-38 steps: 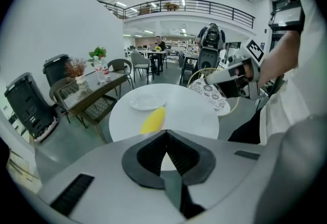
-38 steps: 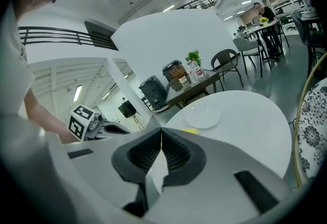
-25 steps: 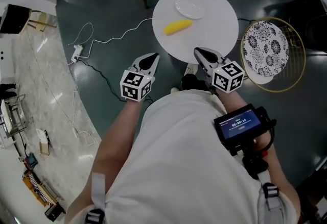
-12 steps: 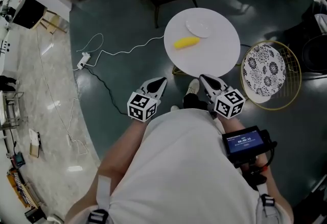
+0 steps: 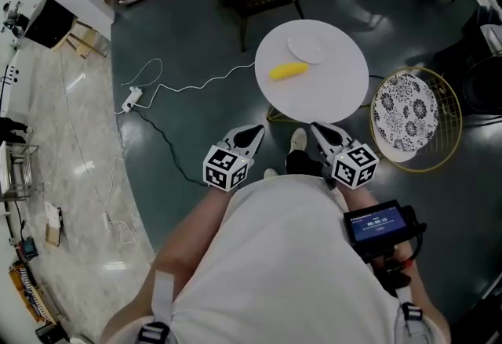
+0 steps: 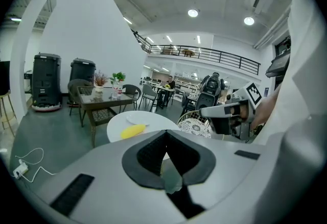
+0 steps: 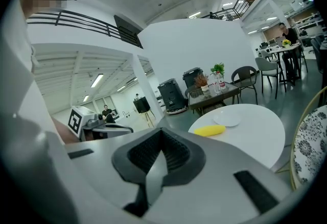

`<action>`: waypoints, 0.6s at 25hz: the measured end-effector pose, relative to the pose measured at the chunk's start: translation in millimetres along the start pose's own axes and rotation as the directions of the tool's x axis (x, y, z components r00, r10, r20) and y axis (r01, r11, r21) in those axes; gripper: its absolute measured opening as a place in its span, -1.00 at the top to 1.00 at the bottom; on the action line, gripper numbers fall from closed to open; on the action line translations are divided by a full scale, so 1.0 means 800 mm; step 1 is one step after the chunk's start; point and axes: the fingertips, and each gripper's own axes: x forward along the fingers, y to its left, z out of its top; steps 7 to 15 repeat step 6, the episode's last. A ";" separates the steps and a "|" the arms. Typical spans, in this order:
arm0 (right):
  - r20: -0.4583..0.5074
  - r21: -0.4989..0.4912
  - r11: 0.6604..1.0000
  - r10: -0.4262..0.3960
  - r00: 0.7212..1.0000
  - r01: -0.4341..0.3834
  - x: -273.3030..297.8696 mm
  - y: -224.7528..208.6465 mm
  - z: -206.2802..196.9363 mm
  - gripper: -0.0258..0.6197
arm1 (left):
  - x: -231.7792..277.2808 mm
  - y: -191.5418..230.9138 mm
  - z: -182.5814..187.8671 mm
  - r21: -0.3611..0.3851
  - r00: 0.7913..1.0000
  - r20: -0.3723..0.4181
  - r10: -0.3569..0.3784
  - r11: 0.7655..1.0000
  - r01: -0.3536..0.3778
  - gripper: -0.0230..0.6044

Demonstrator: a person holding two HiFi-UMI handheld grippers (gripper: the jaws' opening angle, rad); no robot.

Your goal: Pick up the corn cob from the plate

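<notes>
Both the left gripper (image 5: 256, 131) and the right gripper (image 5: 317, 128) are hanging clenched and empty by the person's body, being well apart from the table (image 5: 337, 92), where the corn cob (image 5: 288, 71) is lying just beside the plate (image 5: 306, 48), not on it.

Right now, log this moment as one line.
left tongs: shut, empty | right tongs: shut, empty | corn cob: on round table, beside plate | grasp: not started
</notes>
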 end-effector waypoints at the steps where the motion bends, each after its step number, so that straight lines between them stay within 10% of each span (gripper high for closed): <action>1: 0.001 -0.001 1.000 -0.002 1.000 0.002 0.000 0.001 0.001 0.89 | -0.001 -0.001 0.001 0.002 1.000 0.000 -0.003 1.000 0.003 0.90; 15: 0.004 -0.001 1.000 -0.008 1.000 0.008 -0.003 0.003 0.003 0.89 | -0.002 -0.002 0.001 0.008 1.000 -0.006 -0.012 1.000 0.012 0.90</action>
